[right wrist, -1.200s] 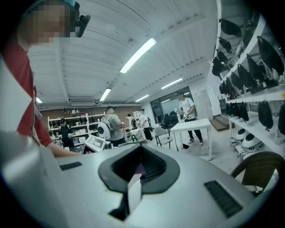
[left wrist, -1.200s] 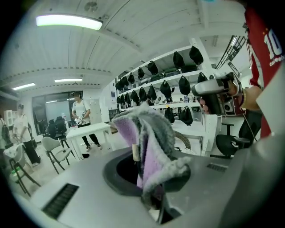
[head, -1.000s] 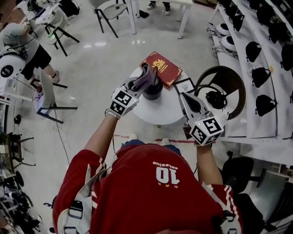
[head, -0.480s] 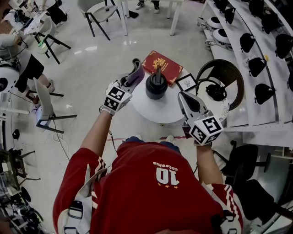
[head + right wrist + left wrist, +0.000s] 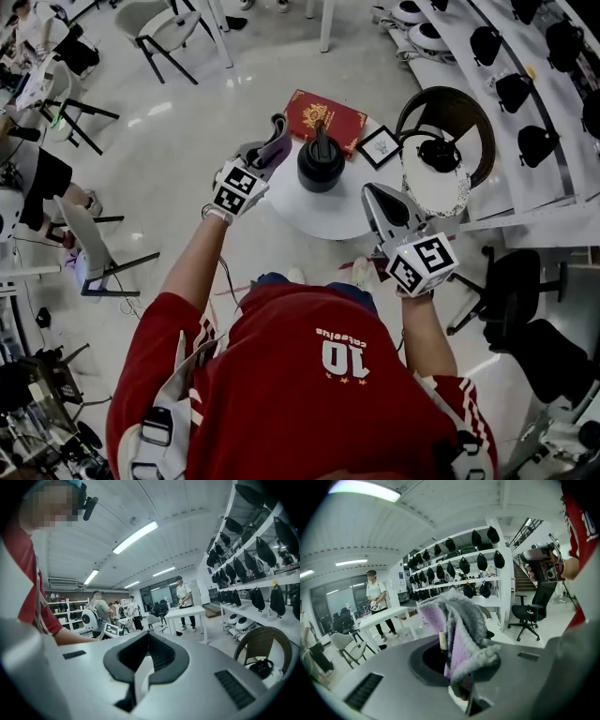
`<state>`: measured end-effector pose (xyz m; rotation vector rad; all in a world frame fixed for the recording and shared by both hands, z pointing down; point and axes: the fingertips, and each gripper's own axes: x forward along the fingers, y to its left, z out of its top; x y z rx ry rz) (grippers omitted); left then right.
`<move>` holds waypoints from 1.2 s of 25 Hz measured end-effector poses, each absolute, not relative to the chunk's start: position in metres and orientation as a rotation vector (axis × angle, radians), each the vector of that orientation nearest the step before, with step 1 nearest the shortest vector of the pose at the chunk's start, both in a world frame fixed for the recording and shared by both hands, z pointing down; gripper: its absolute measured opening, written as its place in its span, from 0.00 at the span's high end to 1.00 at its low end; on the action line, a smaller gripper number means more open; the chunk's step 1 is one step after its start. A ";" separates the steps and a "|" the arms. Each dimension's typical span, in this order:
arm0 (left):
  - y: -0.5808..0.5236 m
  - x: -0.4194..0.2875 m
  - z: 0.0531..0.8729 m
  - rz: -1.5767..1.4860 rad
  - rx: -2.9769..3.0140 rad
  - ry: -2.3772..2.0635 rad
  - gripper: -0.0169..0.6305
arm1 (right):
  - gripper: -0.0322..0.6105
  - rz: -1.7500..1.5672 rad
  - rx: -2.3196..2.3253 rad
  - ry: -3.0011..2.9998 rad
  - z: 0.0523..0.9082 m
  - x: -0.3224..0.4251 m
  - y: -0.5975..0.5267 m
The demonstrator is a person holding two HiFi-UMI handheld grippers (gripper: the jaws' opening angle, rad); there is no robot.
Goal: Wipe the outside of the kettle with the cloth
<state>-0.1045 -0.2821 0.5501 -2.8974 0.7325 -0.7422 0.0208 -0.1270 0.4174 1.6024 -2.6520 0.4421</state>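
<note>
Kettle (image 5: 320,165), black, stands on the round white table (image 5: 330,214), just on the near side of a red book (image 5: 323,114). Just left of the kettle, the left gripper (image 5: 273,142) has its jaws clamped on the purple-grey cloth (image 5: 461,620). The right gripper (image 5: 373,199) hangs over the table's right edge, jaws together with nothing between them.

Red book (image 5: 323,117), round table (image 5: 323,214), wicker chair (image 5: 469,103)

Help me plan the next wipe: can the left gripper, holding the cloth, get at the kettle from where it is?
Probably yes. The left gripper, shut on the cloth, is just left of the kettle with nothing between them; the book lies beyond the kettle, out of the way.
</note>
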 end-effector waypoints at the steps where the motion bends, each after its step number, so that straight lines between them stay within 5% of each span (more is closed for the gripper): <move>1: -0.285 -0.103 0.557 -0.764 -2.886 0.701 0.90 | 0.92 0.449 1.617 -2.640 0.421 0.020 -0.126; 30: -0.341 -0.064 0.732 -0.999 -3.079 0.513 0.91 | 0.92 0.512 1.806 -2.343 0.454 0.036 -0.114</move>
